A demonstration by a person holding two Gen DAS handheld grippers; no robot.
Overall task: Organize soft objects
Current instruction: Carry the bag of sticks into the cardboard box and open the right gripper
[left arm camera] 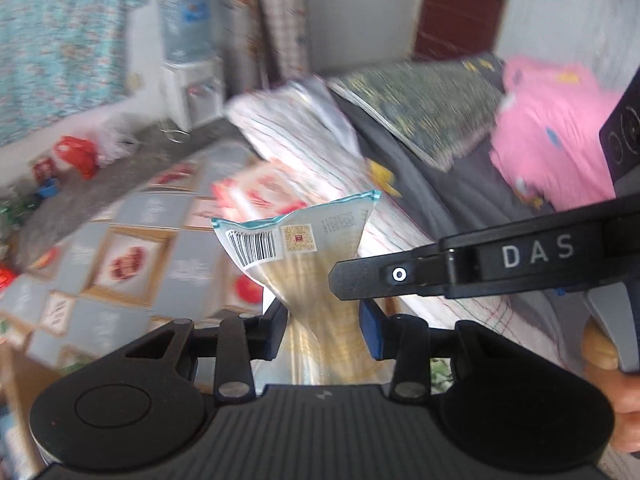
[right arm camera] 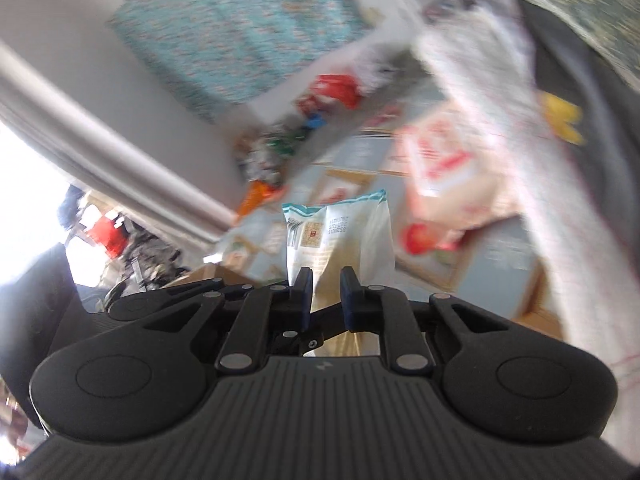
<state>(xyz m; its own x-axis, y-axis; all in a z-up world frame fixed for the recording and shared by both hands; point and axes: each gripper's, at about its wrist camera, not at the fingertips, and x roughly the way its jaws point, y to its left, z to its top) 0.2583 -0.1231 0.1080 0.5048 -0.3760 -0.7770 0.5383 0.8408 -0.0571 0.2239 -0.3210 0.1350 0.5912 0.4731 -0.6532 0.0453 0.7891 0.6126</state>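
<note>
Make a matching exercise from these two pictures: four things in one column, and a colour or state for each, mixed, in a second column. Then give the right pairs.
Things:
1. snack packet
2. left gripper
3. garment on the bed
4. plastic bag on the floor

Colours or states:
A. pink
B. red
C. shut on the packet
D. teal-edged top, with a barcode

Pairs: 1-D, 2-C, 3-A, 4-B
</note>
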